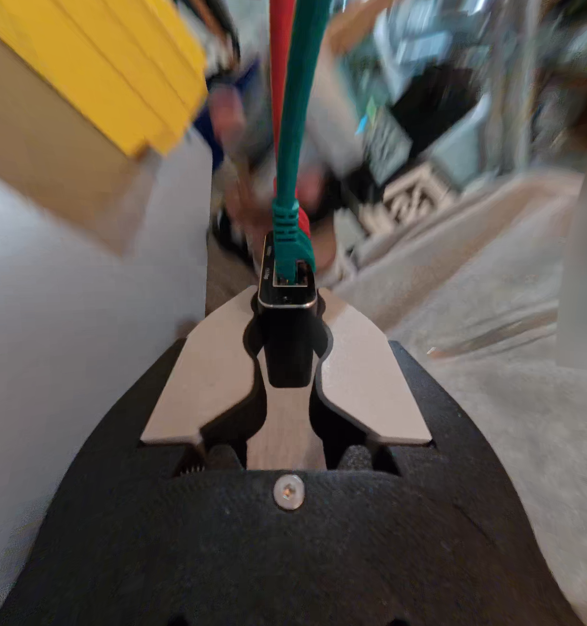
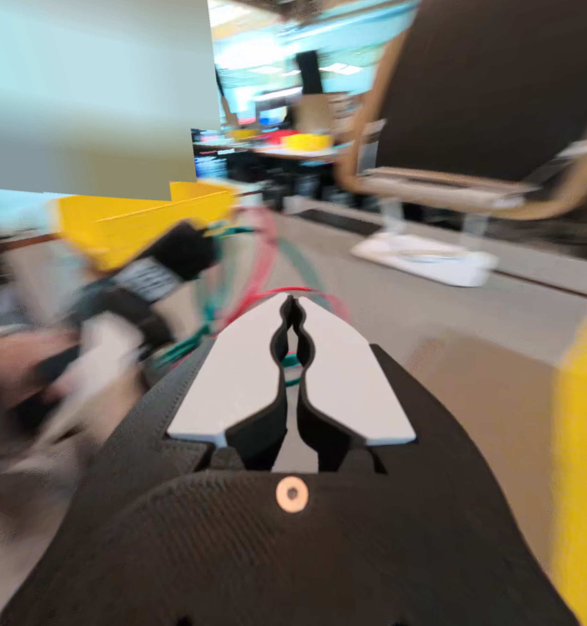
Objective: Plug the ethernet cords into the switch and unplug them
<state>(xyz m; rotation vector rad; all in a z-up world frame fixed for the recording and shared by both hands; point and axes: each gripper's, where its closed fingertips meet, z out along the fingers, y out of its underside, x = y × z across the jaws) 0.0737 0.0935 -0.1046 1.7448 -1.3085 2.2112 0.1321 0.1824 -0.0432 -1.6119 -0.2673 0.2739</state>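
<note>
My left gripper [image 1: 287, 298] is shut on a small black switch [image 1: 287, 338], gripping its sides and holding it end-up. A green ethernet cord [image 1: 293, 135] is plugged into the switch's top face by its green plug [image 1: 287, 244]. A red cord [image 1: 276, 67] runs up just behind it, its plug mostly hidden. My right gripper [image 2: 293, 299] is shut, with nothing visible between its tips. The blurred red cord [image 2: 268, 257] and green cord [image 2: 302, 264] hang just beyond it; a green loop shows through the gap lower down. The left gripper [image 2: 183, 250] appears blurred to the left.
A yellow bin [image 1: 116, 74] on a tan box [image 1: 31, 152] is up left; it also shows in the right wrist view [image 2: 132, 223]. A white object [image 2: 427, 254] lies on the grey table [image 2: 420, 321]. Another yellow thing [image 2: 583, 440] is at the right edge. Both views are motion-blurred.
</note>
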